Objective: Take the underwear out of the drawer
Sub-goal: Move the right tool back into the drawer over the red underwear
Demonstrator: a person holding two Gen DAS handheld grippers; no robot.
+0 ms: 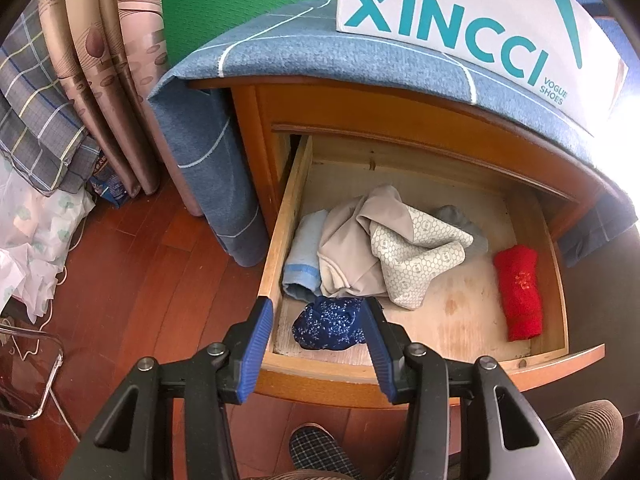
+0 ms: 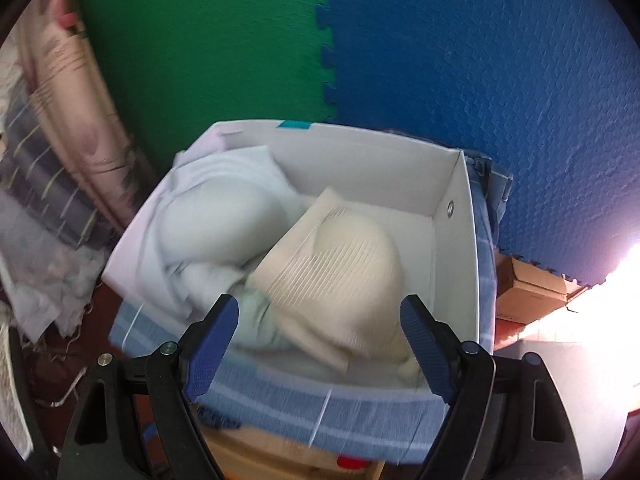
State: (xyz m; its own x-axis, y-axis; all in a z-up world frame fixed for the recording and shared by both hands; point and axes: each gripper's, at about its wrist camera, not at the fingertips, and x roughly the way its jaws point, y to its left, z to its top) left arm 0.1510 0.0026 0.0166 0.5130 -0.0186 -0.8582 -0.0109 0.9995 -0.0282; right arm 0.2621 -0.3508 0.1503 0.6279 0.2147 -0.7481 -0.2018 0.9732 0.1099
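Drawer (image 1: pixel 280 216): pulled open; we count six pieces inside.
Contents: navy print roll (image 1: pixel 330 328) at 6 o'clock of the drawer floor, light blue roll (image 1: pixel 304 256) at 9, beige garment (image 1: pixel 352 248) and honeycomb-print piece (image 1: pixel 416 256) centre, grey piece (image 1: pixel 460 220) behind at 1, red roll (image 1: pixel 520 292) at 3.
Left gripper (image 1: pixel 318 312): tongs wide, framing the navy roll from above; contact we cannot tell.
Right gripper (image 2: pixel 320 320): tongs wide, empty, over the white shoe box (image 2: pixel 452 184).
Box: two padded pieces, cream bra (image 2: pixel 340 264) at 5 o'clock, pale blue bra (image 2: pixel 216 216) at 9.
Progress: we judge partly done; drawer items remain, navy roll likely next.
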